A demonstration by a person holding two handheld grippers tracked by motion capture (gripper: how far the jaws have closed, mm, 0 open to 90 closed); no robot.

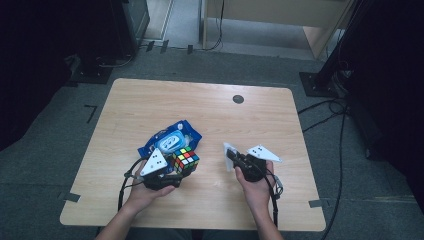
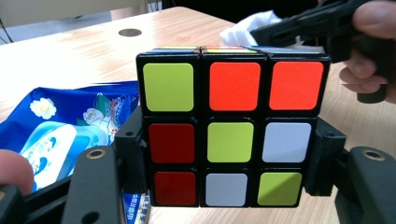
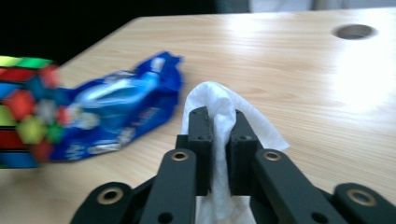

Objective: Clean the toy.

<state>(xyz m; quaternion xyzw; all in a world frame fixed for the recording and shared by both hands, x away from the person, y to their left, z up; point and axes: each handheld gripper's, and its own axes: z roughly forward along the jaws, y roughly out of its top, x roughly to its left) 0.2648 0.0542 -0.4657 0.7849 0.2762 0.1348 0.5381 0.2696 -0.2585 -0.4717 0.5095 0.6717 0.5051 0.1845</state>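
At lower centre-left of the high view, the left gripper [image 1: 172,172] is clamping a multicoloured puzzle cube [image 1: 185,160] beside a blue plastic wet-wipe pack [image 1: 170,137]. Right of centre, the right gripper [image 1: 231,156] is pinching a white crumpled wipe [image 1: 228,155] between nearly closed jaws.

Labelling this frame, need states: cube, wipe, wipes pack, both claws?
Cube: scrambled, off the table, clamped by its sides.
Wipe: out of the pack, pinched and draped over the jaw tips.
Wipes pack: flat on the table; lid state unclear.
Left claw: shut on the cube.
Right claw: shut on the wipe.
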